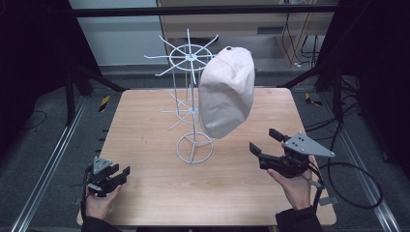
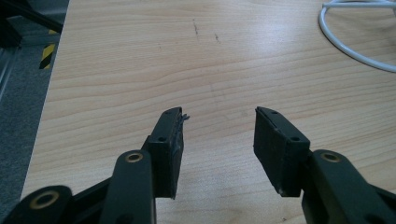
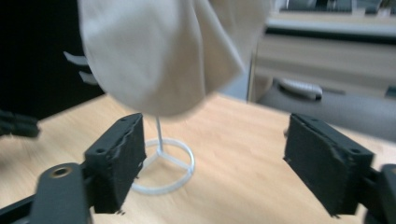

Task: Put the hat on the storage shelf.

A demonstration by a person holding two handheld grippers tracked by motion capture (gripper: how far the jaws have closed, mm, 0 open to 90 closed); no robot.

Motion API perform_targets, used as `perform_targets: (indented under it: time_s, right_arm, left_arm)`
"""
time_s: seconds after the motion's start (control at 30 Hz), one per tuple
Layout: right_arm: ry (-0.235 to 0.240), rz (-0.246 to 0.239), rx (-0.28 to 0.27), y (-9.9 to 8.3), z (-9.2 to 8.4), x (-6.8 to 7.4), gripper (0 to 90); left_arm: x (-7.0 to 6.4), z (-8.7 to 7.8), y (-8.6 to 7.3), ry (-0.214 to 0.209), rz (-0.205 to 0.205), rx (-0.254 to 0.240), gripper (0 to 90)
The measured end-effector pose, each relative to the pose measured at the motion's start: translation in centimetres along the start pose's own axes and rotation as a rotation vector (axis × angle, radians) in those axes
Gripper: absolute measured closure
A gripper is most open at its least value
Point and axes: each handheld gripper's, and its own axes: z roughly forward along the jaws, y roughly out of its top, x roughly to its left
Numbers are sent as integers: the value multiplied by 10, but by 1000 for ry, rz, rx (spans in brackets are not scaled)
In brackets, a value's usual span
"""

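A cream cap [image 1: 227, 92] hangs from an upper arm of a white wire rack [image 1: 192, 58] that stands mid-table on a ring base [image 1: 194, 147]. My right gripper [image 1: 261, 138] is held low to the right of that base, pointing toward it, jaws wide open and empty. In the right gripper view the cap [image 3: 159, 51] hangs just above and beyond the open right gripper [image 3: 215, 135], with the ring base [image 3: 163, 163] behind. My left gripper [image 1: 121, 170] rests at the front left of the table, open and empty. The left gripper [image 2: 218, 114] faces bare wood, with the base ring [image 2: 345, 42] at top right.
The wooden table [image 1: 145, 121] has bare wood around the rack. Its front and left edges lie close to the left hand. Metal rails run along both sides on the floor, and a black cable loops off to the right of the table.
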Motion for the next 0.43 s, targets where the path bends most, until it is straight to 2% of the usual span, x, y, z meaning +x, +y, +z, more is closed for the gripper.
perform_targets:
  time_s: [0.13,0.17,0.27,0.33,0.43]
  right_arm:
    - [-15,29,58,-27,3,-11,155]
    - [-22,34,86,-34,4,-14,142]
    - [-59,29,147,-55,10,-22,122]
    - [-94,21,209,-69,13,-27,117]
    - [-134,30,276,-87,13,-36,117]
  left_arm:
    - [-1,1,0,-1,2,4,519]
    - [-1,1,0,-1,3,3,516]
    - [0,1,-1,-2,5,-1,498]
    - [0,2,-2,-1,7,4,486]
    - [-1,4,-2,-6,14,3,444]
